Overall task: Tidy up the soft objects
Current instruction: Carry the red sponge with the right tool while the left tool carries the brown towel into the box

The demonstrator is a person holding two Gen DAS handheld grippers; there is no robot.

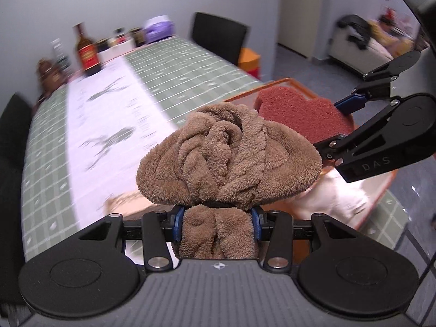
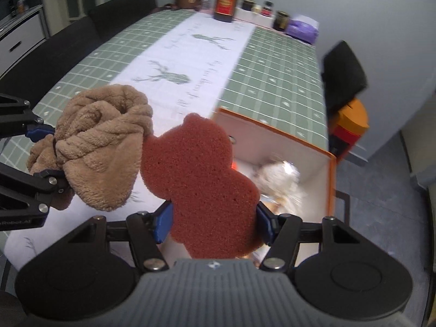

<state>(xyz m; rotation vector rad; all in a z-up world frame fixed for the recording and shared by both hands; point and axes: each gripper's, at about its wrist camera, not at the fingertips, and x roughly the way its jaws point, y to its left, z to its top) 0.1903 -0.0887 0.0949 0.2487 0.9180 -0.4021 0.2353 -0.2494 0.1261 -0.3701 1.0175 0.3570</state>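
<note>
A bunched brown fleece cloth [image 1: 229,152] fills the middle of the left wrist view, and my left gripper [image 1: 216,224] is shut on its lower end. In the right wrist view the same brown fleece cloth [image 2: 106,141] hangs at the left, in the left gripper [image 2: 46,155]. My right gripper [image 2: 215,223] is shut on a flat red-brown bear-shaped sponge [image 2: 199,182]. From the left wrist camera the sponge [image 1: 299,111] and the right gripper [image 1: 340,125] show at the right. Both are held above an open orange-edged box [image 2: 308,147], white inside, with a white fluffy item [image 2: 278,179] in it.
The box [image 1: 381,190] stands near the end of a long table with a green checked cloth [image 2: 275,68] and a white deer-print runner [image 2: 190,62]. Bottles and jars [image 2: 226,0] and a purple pack [image 2: 302,27] line the far end. Black chairs [image 2: 346,68] flank the table.
</note>
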